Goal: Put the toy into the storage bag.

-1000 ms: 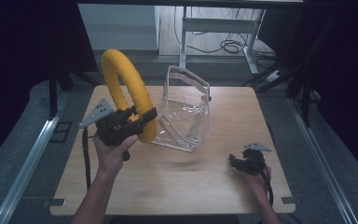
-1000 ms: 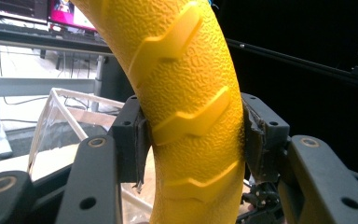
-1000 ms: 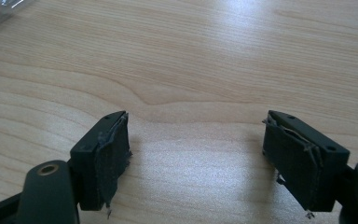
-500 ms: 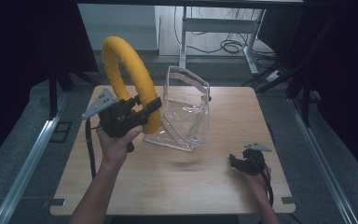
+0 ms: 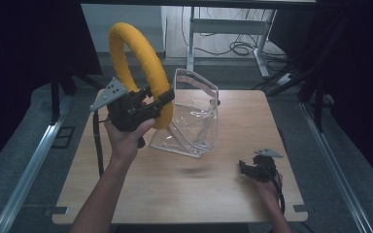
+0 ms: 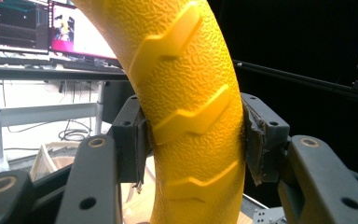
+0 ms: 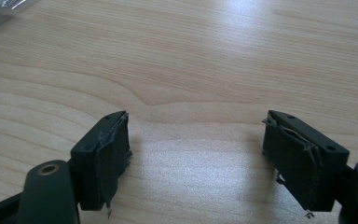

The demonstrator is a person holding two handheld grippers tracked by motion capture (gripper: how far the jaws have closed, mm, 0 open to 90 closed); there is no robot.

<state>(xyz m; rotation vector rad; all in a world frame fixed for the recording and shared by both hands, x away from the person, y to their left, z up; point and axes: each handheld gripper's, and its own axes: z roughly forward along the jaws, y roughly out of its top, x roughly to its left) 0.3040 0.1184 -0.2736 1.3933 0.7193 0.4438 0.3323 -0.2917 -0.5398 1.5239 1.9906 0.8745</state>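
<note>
Yellow and ribbed, a big curved ring stands raised over the worktop's far left part in the high view, held by the left gripper. Just beside it, towards the middle of the far edge, a clear plastic container rests on the wood. The right gripper lies low near the near right corner, well apart from both.

From the left gripper view, the fingers are clamped on the ring, one pad pressed to each flank of it.

From the right gripper view, the fingers are spread wide apart over bare wood, nothing between them.
</note>
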